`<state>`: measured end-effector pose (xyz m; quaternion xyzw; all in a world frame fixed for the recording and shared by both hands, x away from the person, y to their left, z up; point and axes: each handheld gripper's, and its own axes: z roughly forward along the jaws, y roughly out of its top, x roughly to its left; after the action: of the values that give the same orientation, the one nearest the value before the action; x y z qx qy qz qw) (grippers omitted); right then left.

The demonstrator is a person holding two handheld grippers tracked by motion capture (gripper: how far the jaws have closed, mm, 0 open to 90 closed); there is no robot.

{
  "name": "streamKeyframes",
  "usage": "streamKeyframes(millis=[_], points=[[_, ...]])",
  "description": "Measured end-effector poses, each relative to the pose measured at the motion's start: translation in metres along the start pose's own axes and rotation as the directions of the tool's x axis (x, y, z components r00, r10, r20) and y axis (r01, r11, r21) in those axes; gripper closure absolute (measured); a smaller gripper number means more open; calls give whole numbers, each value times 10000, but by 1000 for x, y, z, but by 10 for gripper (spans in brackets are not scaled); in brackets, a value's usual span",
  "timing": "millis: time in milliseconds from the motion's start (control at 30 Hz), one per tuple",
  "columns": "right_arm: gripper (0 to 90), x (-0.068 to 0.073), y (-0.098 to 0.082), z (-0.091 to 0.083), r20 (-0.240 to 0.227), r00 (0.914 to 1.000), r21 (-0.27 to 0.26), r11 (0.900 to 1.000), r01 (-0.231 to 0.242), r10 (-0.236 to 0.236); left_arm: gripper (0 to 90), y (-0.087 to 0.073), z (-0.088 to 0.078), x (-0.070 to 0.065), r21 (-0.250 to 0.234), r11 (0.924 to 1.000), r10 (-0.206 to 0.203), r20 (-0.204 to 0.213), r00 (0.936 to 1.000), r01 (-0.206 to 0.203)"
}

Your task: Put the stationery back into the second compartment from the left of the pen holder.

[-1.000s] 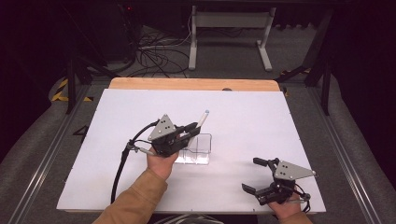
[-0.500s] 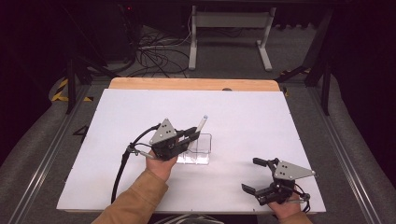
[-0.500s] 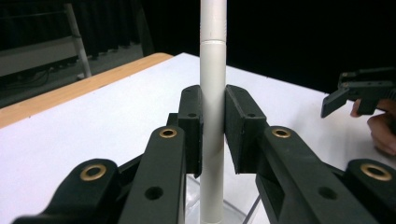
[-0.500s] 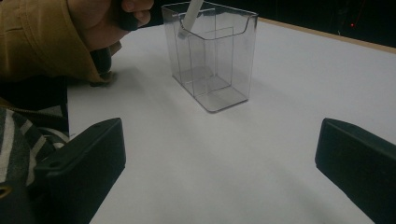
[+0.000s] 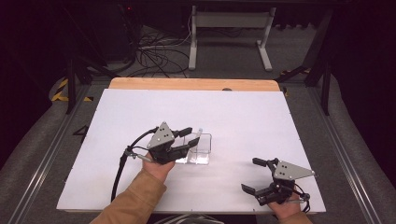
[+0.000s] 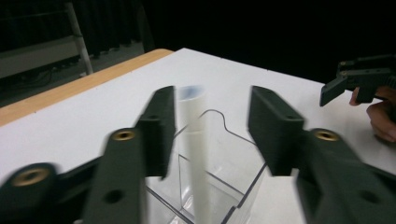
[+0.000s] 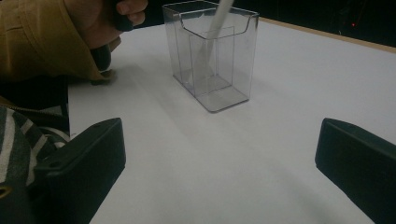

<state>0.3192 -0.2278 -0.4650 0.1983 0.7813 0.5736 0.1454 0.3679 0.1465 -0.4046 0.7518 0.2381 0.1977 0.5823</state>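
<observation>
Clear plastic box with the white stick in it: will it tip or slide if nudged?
The clear box looks thin-walled and tall for its base, so probably light and tippy. On the smooth white table it may slide. The white stick leans inside, likely shifting when bumped.

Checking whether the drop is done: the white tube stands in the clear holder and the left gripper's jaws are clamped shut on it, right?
Not quite. The white tube stands in the clear holder, but the left gripper has just been opening; the left gripper view shows its jaws apart, with the tube between them, unclamped.

One clear plastic holder (image 5: 200, 148), one white pen (image 7: 215, 21), two hand-held grippers, one white table (image 5: 243, 116)
</observation>
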Motion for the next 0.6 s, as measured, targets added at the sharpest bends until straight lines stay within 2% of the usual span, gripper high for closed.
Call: streamKeyframes(millis=[67,267,467,600], points=[[23,0,0,0,2,10000,6,10000,-21,21,386,3,-4,2,-47,10000,-18,67,10000,19],[23,-1,0,0,20,10000,-29,10000,-58,58,241,14,-19,-1,121,9993,360,-61,9993,-359],[23,-1,0,1,31,10000,-25,10000,-50,50,164,24,-31,0,63,9997,245,107,9996,-246],[23,-1,0,0,38,10000,-46,10000,-44,44,132,26,-34,1,93,9996,253,42,9997,-253]])
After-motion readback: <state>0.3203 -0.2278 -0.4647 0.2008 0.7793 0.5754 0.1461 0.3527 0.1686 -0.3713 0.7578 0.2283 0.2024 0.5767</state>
